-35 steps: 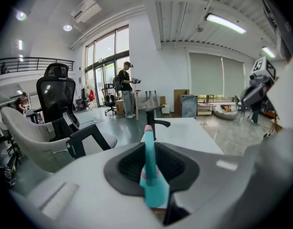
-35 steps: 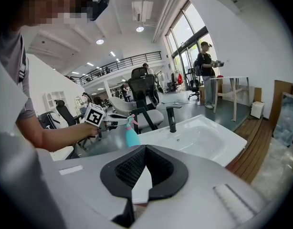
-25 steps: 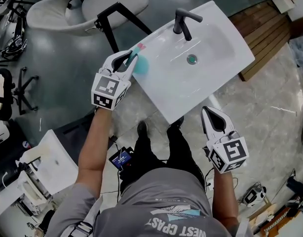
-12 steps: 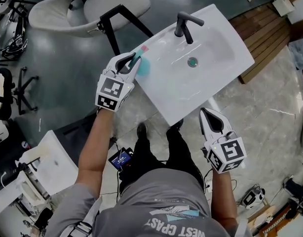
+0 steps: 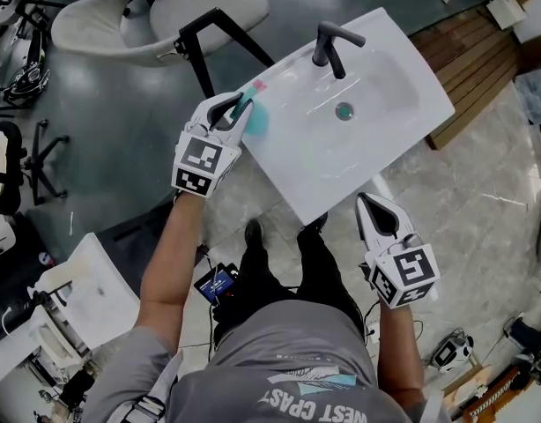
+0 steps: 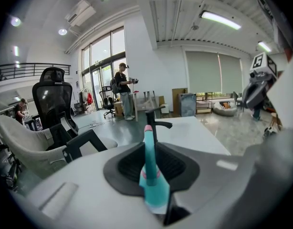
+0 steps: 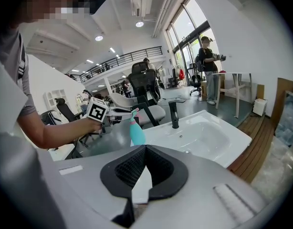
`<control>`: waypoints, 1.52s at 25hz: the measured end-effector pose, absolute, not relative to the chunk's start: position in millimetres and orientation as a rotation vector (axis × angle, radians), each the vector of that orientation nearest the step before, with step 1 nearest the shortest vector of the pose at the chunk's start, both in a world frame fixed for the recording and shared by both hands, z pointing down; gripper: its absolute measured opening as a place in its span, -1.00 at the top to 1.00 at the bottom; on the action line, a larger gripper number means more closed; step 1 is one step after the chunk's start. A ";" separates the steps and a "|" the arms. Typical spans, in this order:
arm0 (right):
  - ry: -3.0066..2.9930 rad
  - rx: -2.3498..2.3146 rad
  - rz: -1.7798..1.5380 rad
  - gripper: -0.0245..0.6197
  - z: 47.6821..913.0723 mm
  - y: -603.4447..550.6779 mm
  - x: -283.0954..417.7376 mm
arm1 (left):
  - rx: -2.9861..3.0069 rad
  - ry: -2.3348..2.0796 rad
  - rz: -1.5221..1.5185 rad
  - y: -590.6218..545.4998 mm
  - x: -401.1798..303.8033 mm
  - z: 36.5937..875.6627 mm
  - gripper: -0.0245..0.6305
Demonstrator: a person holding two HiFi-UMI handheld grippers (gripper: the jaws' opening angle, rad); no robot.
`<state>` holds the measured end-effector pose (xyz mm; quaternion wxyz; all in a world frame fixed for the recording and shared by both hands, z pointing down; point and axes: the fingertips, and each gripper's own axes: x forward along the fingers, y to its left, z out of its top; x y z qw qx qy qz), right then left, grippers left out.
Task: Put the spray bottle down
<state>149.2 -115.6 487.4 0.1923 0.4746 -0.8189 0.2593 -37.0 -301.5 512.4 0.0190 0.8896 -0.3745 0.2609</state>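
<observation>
Item: one teal spray bottle (image 5: 255, 117), clamped in the left gripper (image 5: 238, 106), whose jaws stand narrowly apart around it, at the left rim of the one white sink (image 5: 385, 126) with its one black faucet (image 5: 328, 42). The other of the two grippers, the right gripper (image 5: 367, 203), has its jaws together and empty, beside the sink's near corner. Risk: released this close to the rim, the tall bottle may topple off the edge.
</observation>
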 end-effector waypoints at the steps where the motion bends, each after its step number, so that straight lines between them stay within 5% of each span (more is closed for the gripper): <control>1: -2.298 1.331 0.730 0.92 487.5 -115.7 149.0 | 2.763 -1.161 0.810 -301.7 -36.1 512.0 0.74; 38: -2.284 1.074 0.998 0.92 554.0 -85.8 100.3 | 2.788 -1.161 0.699 -299.2 -28.0 515.2 0.74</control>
